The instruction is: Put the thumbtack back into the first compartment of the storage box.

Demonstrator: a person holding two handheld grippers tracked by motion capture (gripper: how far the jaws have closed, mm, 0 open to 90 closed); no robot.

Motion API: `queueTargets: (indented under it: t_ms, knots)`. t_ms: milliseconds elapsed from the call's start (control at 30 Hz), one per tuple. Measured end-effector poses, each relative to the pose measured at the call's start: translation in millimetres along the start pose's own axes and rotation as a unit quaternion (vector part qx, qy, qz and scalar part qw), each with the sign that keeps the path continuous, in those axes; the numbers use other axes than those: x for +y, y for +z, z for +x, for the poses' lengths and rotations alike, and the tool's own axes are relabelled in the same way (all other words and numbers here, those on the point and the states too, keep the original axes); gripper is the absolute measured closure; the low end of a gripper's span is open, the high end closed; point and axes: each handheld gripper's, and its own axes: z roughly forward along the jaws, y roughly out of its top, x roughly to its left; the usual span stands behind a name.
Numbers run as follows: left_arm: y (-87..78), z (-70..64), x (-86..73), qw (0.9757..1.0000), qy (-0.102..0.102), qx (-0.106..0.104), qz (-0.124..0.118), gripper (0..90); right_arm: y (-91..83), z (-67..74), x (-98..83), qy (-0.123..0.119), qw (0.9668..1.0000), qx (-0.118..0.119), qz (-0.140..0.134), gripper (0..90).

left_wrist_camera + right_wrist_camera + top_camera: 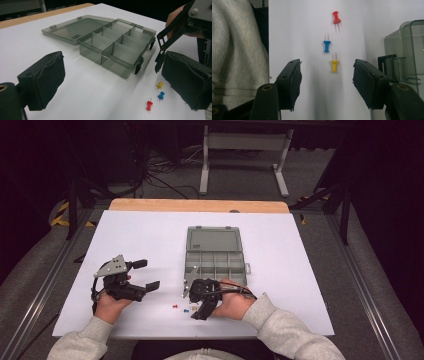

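Note:
Three pushpins lie on the white table in front of an open grey compartment box [215, 265]: red [336, 18], blue [326, 46] and yellow [334, 65]. My right gripper [327, 68] hangs low over them, tilted down. It is open, and the yellow pin lies just past its tips, in line with the gap and untouched. Seen from above, the right gripper [199, 310] sits at the box's near left corner. My left gripper [146, 274] rests at the table's left, open with nothing between its pads [47, 75], and faces the box [117, 47] and the pins.
The box lid [214, 241] lies flat behind the compartments, which look bare. A grey sleeve [237, 50] is close beside the right gripper's left jaw. The white table sheet [140, 235] ends at a wooden strip [200, 205] at the far edge.

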Motion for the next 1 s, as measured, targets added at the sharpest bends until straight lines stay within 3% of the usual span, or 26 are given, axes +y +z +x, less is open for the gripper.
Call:
queueTargets:
  t_ms: [667,1000]
  knots:
    - [2.2,-0.6,-0.8,1.0,-0.001,-0.006,0.005,5.7,16.6,1.4,4.2,-0.008,0.9999,-0.004,0.01,51.8]
    - [2.3,-0.6,-1.0,1.0,-0.001,-0.007,0.007,5.8,18.8,-4.9,4.4,-0.009,0.9998,-0.017,0.01,66.9]
